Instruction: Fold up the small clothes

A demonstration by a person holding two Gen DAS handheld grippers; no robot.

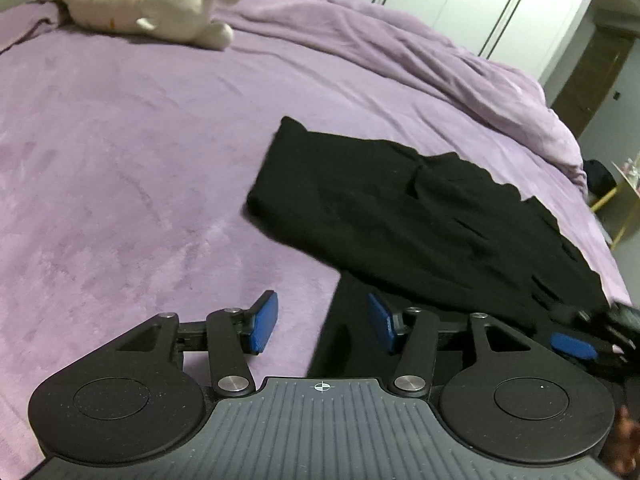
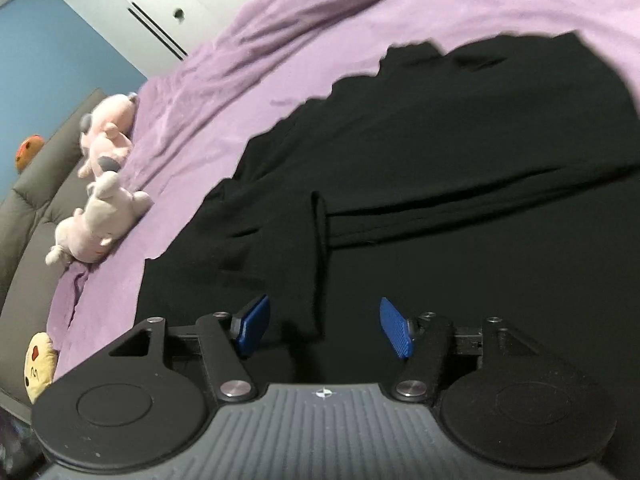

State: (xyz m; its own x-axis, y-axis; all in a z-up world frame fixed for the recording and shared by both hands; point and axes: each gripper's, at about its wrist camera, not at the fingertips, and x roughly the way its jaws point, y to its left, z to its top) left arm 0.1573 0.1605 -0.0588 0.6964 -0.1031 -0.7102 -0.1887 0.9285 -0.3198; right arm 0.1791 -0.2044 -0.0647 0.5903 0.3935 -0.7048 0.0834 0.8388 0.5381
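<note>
While the left claw hangs low over the purple bed, its two blue pads are spread wide apart and nothing is between them. One pad is over the purple cover and the other is over the edge of the black cloth. That cloth lies flat on the bed, just in front and to the right of this claw, with one part folded over on top. Far back on the left, a pale stuffed toy lies on the bed. At the right edge of this view, the blue pad of the right claw rests by the cloth. From the right wrist, the right claw is spread open too, empty, with the black cloth filling the space under it. Soft toys lie far off to the left by a grey headboard.
</note>
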